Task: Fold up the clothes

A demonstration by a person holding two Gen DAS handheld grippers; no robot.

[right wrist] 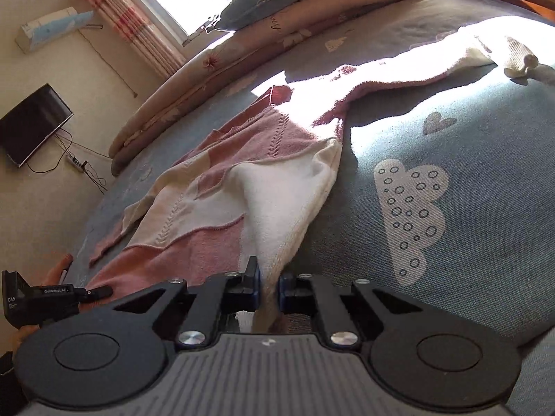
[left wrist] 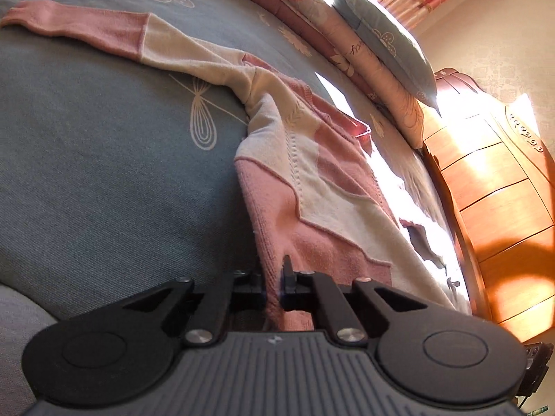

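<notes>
Both claws are clamped on fabric: left gripper (left wrist: 274,286) pinches the pink hem corner of the sweater (left wrist: 312,187), right gripper (right wrist: 269,286) pinches the cream hem corner, jaws near closed w/ cloth bunched between the pads. Sweater lies front-up on the grey-blue bedspread (left wrist: 104,173), sleeves spread out to each side, collar toward the pillows (left wrist: 385,48) & headboard (left wrist: 492,173).

Handling, as I judge it: light, soft, limp knit; no stiffness, so it drapes & sags from any grip. Stretchy, snags easily, not fragile. Best hold is the hem corners, as now, or shoulder seams; pinch both layers or the back panel drags.

Writing: the other handheld unit (right wrist: 45,300), seen at the right-wrist view's left edge, reads "GenRobot.AI" & "DAS". Cursive script on the pillow edge, too small to read.
</notes>
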